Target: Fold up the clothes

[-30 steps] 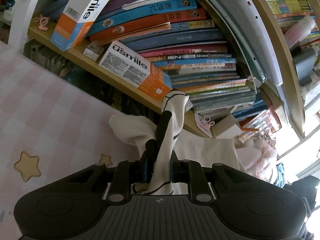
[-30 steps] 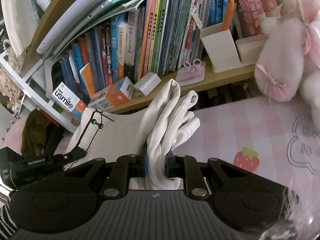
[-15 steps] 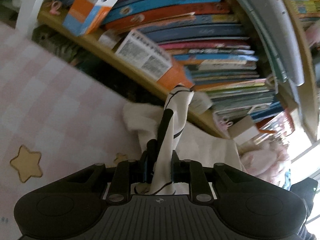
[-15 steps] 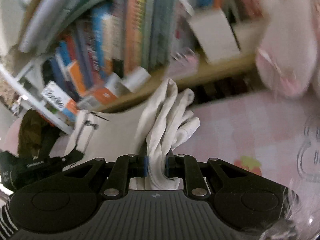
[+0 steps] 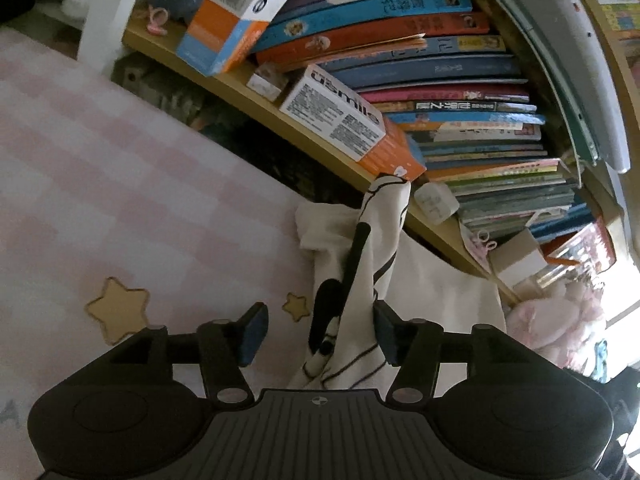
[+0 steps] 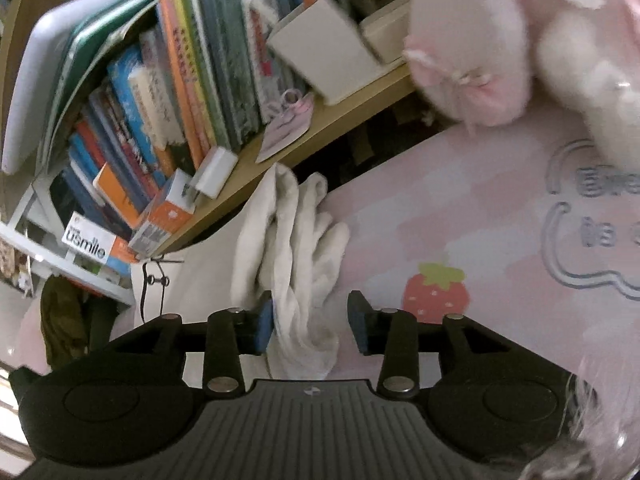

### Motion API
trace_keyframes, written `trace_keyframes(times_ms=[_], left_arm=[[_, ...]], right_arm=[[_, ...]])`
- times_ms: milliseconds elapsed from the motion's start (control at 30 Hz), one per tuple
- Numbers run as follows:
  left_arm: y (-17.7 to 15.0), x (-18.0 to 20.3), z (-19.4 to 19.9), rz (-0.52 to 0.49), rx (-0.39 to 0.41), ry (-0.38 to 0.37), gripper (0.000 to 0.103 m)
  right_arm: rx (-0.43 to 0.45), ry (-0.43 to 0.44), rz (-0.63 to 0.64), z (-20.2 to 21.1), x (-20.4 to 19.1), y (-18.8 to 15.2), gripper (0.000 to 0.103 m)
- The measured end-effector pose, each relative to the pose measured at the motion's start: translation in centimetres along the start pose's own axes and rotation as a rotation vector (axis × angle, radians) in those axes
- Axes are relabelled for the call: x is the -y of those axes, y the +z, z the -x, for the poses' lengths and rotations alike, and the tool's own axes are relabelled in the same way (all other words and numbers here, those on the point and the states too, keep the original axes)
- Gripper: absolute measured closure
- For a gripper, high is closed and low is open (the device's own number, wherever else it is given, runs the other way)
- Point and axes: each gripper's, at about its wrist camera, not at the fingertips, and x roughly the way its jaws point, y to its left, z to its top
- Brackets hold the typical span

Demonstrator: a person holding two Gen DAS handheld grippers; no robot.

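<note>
A cream garment with black line print (image 5: 372, 264) stands bunched between the fingers of my left gripper (image 5: 316, 334), which is open; the cloth leans against the right pad. Its far part lies flat toward the bookshelf. In the right wrist view the same cream garment (image 6: 288, 248) rises in a crumpled ridge between the fingers of my right gripper (image 6: 310, 326), also open, with the cloth resting by the left pad. The garment's flat body with a black drawstring (image 6: 154, 280) spreads to the left on the pink checked mat (image 6: 480, 208).
A wooden bookshelf (image 5: 320, 140) packed with books and white-orange boxes (image 5: 344, 116) runs along the mat's far edge. A pink plush toy (image 6: 520, 40) sits at the right. The mat (image 5: 100, 184) carries star and strawberry (image 6: 436, 292) prints.
Both grippers have gone from shut on the garment to open. The cloth stays bunched between the fingers. The right view has swung closer to the plush toy.
</note>
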Motion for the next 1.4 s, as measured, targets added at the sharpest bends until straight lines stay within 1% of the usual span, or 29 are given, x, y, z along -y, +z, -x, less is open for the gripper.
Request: trace_keyframes(times_ms=[200,367,533,633,767,867,967,1100,1200,1367,1400], left_arm=[[-1.3,0.9,2.2,-0.035,0.014,0.039,0.043],[-3.3,1.9,4.0,-0.074,0.019,0.07,0.039],[-5.5,2.6,5.2,-0.095,0.019,0.092,0.038],[-6.8,3.4,5.9,-0.132,0.029,0.122,0.038],[-8.4,4.6,6.9,-0.189,0.056,0.166,0.035],[-9.6,5.5,7.6,-0.23,0.068,0.19,0.033],[-10.8,6.1,8.2,-0.261,0.075,0.206,0.031],[-12.3,6.8,8.5,-0.289,0.069,0.224,0.027],[-13.4,7.3,8.7,-0.297,0.06,0.233,0.026],[-14.7,7.9,9.6,-0.312,0.074,0.254,0.025],[-14.9,8.0,9.7,-0.315,0.076,0.258,0.025]], right_arm=[[0.052,-0.05,0.025,2.7,-0.8,-1.0,0.062],[0.061,-0.095,0.081,4.4,-1.9,-2.8,0.061],[0.063,-0.121,0.137,6.2,-3.0,-5.1,0.05],[0.061,-0.139,0.176,7.0,-3.7,-6.6,0.049],[0.06,-0.165,0.231,7.9,-4.5,-8.6,0.048],[0.064,-0.191,0.273,8.5,-4.9,-10.1,0.045],[0.072,-0.219,0.322,9.0,-5.4,-11.4,0.04],[0.086,-0.263,0.402,9.5,-6.3,-13.2,0.037],[0.092,-0.292,0.457,9.7,-6.9,-14.5,0.033],[0.107,-0.343,0.513,10.2,-7.6,-16.0,0.028],[0.109,-0.353,0.524,10.3,-7.7,-16.4,0.026]])
